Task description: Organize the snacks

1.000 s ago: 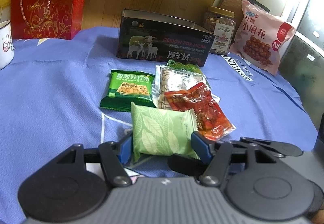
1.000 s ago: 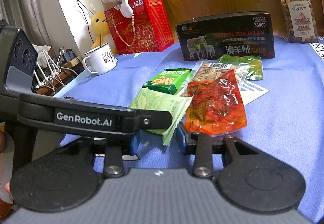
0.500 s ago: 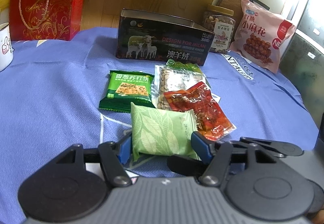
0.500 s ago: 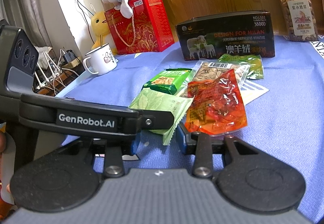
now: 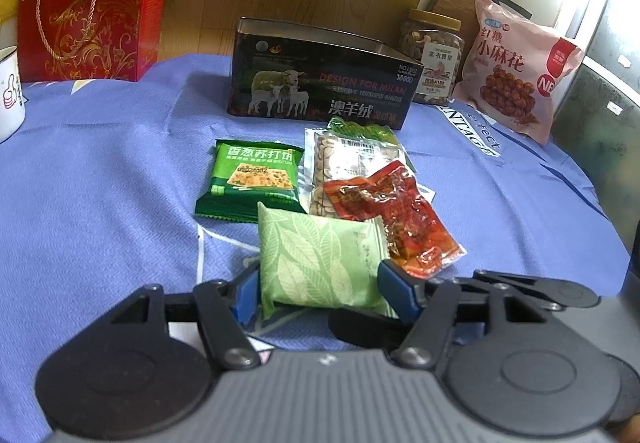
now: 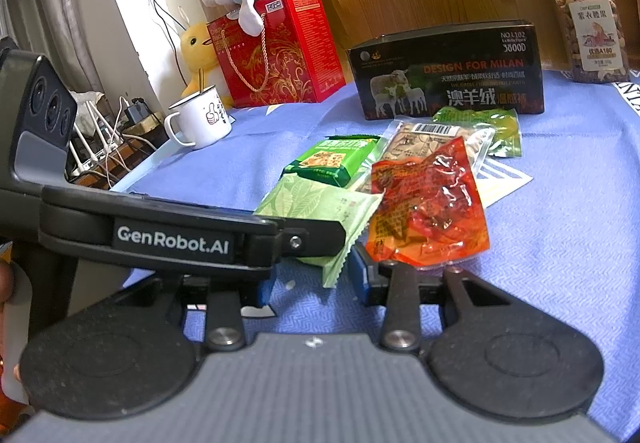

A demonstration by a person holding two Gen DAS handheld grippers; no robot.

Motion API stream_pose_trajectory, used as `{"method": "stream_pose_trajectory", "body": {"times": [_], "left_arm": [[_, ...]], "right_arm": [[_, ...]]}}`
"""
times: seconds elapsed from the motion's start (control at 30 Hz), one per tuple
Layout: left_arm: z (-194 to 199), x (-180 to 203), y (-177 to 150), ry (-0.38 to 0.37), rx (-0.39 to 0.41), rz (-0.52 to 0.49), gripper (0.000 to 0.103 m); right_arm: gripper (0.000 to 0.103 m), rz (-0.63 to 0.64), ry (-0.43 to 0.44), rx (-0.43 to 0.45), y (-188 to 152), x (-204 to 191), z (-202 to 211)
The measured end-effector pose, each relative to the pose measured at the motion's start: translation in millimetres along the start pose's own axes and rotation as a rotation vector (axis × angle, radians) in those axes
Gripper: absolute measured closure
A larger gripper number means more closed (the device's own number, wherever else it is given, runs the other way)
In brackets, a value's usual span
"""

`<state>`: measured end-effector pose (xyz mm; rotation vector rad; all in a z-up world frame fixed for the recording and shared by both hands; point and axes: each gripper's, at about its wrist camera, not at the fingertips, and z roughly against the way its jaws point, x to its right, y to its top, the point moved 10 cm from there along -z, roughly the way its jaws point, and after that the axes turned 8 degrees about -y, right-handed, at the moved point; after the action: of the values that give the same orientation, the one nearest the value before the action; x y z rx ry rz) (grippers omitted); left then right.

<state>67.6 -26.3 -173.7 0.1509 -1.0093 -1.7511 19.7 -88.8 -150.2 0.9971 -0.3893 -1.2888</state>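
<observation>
A light green leaf-print packet [image 5: 320, 263] sits between the blue pads of my left gripper [image 5: 320, 289], which press on its two sides. Beyond it on the blue cloth lie a red spicy-snack packet [image 5: 396, 211], a dark green biscuit packet [image 5: 252, 175], a clear nut packet [image 5: 348, 159] and a green packet [image 5: 360, 129] behind that. In the right wrist view my right gripper [image 6: 312, 281] stands open low over the cloth. Only the leaf packet's crimped corner [image 6: 336, 267] reaches into its gap, and the red packet [image 6: 428, 211] lies just past its right finger.
An open dark tin with a sheep picture [image 5: 320, 83] stands behind the snacks. A nut jar [image 5: 434, 51] and a pink snack bag [image 5: 516, 71] are at the back right. A red gift box [image 5: 88, 7] and a white mug [image 6: 200, 119] are at the back left.
</observation>
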Motion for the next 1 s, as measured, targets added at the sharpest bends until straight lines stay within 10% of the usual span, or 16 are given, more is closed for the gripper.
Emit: {"method": "stream_pose_trajectory", "body": {"times": [1.0], "left_arm": [[14, 5, 8, -0.045, 0.060, 0.002, 0.057]], "right_arm": [[0.064, 0.012, -0.023, 0.058, 8, 2, 10]]}}
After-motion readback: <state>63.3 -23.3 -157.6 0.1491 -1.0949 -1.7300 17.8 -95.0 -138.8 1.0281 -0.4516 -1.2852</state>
